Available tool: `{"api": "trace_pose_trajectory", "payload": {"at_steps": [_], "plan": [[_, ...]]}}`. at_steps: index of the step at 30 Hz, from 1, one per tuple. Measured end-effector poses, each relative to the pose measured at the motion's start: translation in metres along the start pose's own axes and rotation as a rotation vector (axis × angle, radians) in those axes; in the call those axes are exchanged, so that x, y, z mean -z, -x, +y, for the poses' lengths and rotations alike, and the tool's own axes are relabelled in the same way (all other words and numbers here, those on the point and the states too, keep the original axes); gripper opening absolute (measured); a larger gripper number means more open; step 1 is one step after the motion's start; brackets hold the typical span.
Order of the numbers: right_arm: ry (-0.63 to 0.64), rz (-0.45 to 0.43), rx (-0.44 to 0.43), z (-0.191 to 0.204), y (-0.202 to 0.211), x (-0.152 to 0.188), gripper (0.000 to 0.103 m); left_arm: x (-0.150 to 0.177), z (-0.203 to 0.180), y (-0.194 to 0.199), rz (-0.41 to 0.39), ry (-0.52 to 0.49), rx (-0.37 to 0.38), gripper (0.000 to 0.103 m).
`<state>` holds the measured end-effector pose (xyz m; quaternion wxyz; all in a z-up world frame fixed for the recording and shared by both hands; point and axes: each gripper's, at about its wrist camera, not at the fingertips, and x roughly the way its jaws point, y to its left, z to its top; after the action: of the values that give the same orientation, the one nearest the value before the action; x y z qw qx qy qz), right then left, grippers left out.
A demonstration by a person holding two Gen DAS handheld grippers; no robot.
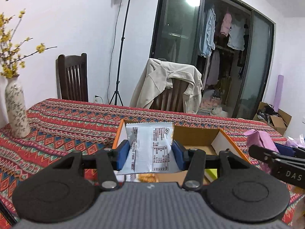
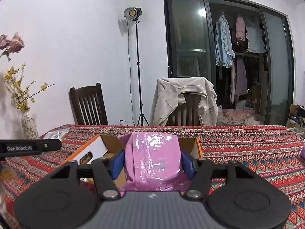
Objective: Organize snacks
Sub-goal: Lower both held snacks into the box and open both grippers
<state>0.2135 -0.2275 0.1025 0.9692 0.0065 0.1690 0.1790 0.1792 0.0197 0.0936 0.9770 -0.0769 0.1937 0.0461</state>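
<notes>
Sitting on the patterned counter (image 1: 63,126), an open cardboard box (image 1: 225,143) with orange outer walls and white end panels has a brown floor. In the left wrist view a packet printed with a golden pastry (image 1: 147,177) lies inside near the close edge, and a yellow-green item (image 1: 211,173) shows at the box's near right; what it is cannot be told.

Left gripper (image 1: 150,152): jaws partly closed, blue pads pressing both sides of a silver snack packet (image 1: 150,145). The packet stands upright over the box's left part, long axis vertical, printed back panel toward the camera, crimped top edge up. Whether it touches the box floor cannot be told.

Right gripper (image 2: 152,163): jaws partly closed on a pink snack packet (image 2: 152,154), pads against its two sides. The packet is upright above the box (image 2: 95,148), long axis vertical, glossy seam side toward the camera.

Surroundings, left to right: a flowered vase (image 1: 16,110) with yellow branches at the counter's far left; a dark wooden chair (image 1: 73,78); a lamp on a tripod stand (image 1: 122,43); a second chair draped with a beige jacket (image 1: 167,82); a glass-doored wardrobe (image 1: 219,43) with hanging clothes. More purple packets (image 1: 294,140) lie at the counter's right edge.
</notes>
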Motion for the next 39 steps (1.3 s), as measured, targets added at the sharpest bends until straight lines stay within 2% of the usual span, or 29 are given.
{"api": "trace_pose_trajectory", "payload": {"at_steps": [6, 11, 15, 21, 22, 24, 25, 26, 27, 29, 39], "plan": [[-0.012, 0.041, 0.031, 0.000, -0.048, -0.013, 0.062, -0.010, -0.010, -0.049, 0.028, 0.009, -0.055, 0.051], [-0.057, 0.080, 0.048, -0.012, -0.091, -0.003, 0.062, -0.001, -0.008, -0.088, 0.046, 0.018, -0.102, 0.051], [-0.097, 0.115, 0.030, -0.024, -0.112, 0.019, 0.062, 0.011, -0.003, -0.106, 0.081, 0.001, -0.101, 0.051], [-0.086, 0.151, 0.015, -0.022, -0.122, 0.027, 0.062, 0.020, -0.006, -0.114, 0.111, -0.026, -0.095, 0.051], [-0.083, 0.157, 0.019, -0.022, -0.123, 0.029, 0.062, 0.021, -0.006, -0.112, 0.107, -0.022, -0.094, 0.053], [-0.089, 0.180, 0.032, -0.023, -0.127, 0.030, 0.065, 0.021, -0.003, -0.108, 0.092, -0.015, -0.090, 0.065], [-0.095, 0.186, 0.035, -0.026, -0.127, 0.030, 0.078, 0.020, -0.002, -0.105, 0.079, -0.010, -0.089, 0.082], [-0.105, 0.195, 0.031, -0.028, -0.127, 0.031, 0.095, 0.020, -0.001, -0.102, 0.063, -0.005, -0.087, 0.092], [-0.116, 0.194, 0.025, -0.030, -0.125, 0.032, 0.102, 0.020, -0.002, -0.099, 0.047, -0.006, -0.083, 0.094], [-0.127, 0.184, 0.021, -0.031, -0.122, 0.033, 0.103, 0.019, -0.003, -0.094, 0.024, -0.002, -0.065, 0.103], [-0.117, 0.158, 0.039, -0.030, -0.112, 0.032, 0.103, 0.016, -0.002, -0.081, -0.016, 0.021, -0.071, 0.103]]}}
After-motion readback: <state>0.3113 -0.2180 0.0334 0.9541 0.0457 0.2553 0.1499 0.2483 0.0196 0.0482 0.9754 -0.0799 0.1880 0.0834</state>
